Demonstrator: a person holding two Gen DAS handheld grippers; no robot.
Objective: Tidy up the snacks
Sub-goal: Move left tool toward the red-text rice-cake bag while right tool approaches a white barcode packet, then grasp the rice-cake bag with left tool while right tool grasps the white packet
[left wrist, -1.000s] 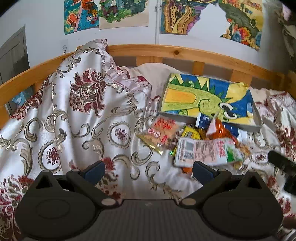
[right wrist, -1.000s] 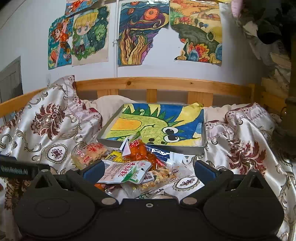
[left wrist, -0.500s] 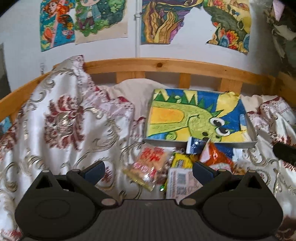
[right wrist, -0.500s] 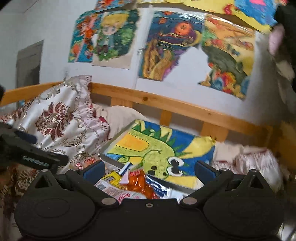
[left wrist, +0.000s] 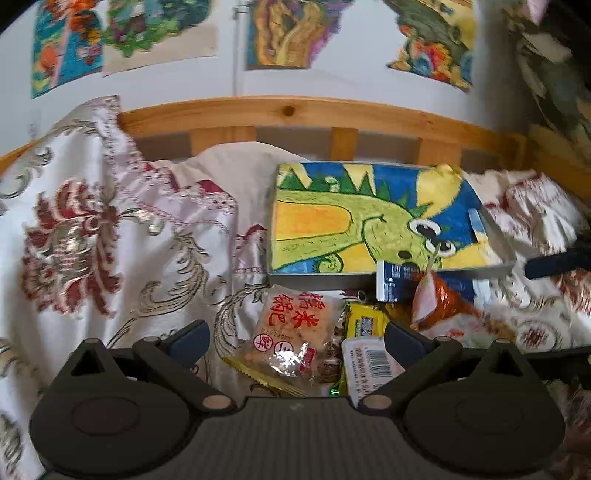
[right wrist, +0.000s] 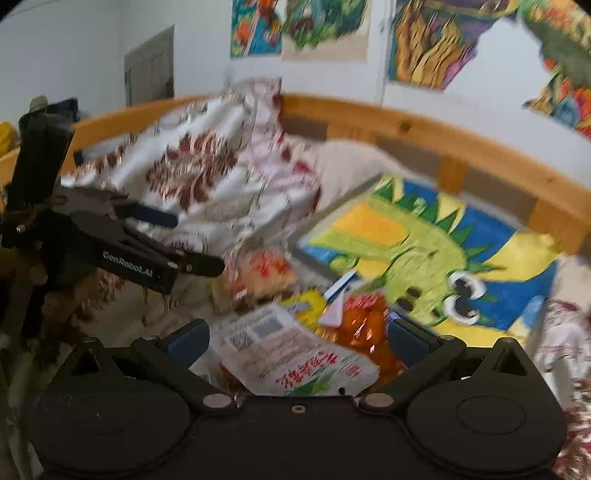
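Snacks lie in a loose heap on the flowered bedspread [left wrist: 110, 240], low and centre in both wrist views, just in front of the near edge of a shallow grey tray [left wrist: 495, 236] lined with a green dinosaur drawing [left wrist: 351, 229]. In the left wrist view we see a clear rice-cracker packet with red print [left wrist: 291, 332] at lower centre, a yellow packet [left wrist: 364, 323] touching its right side, a white packet with a barcode [left wrist: 369, 363] below that, an orange bag [left wrist: 439, 299] to the right, and a dark blue packet [left wrist: 397, 280] leaning against the tray's edge. None of the snacks is inside the tray.

We hold the left gripper [left wrist: 297, 338] low over the heap with its jaws spread wide, the cracker packet lying between the fingers but not pinched. The right gripper [right wrist: 299, 338] also has its jaws wide apart; in its blurred view the white packet [right wrist: 295, 350] and the orange bag [right wrist: 365, 332] sit between its fingers, ungripped. The left gripper appears again at the left of that frame [right wrist: 177, 236]. A wooden rail [left wrist: 295, 114] and wall drawings [left wrist: 288, 33] fill the upper part of the frame.
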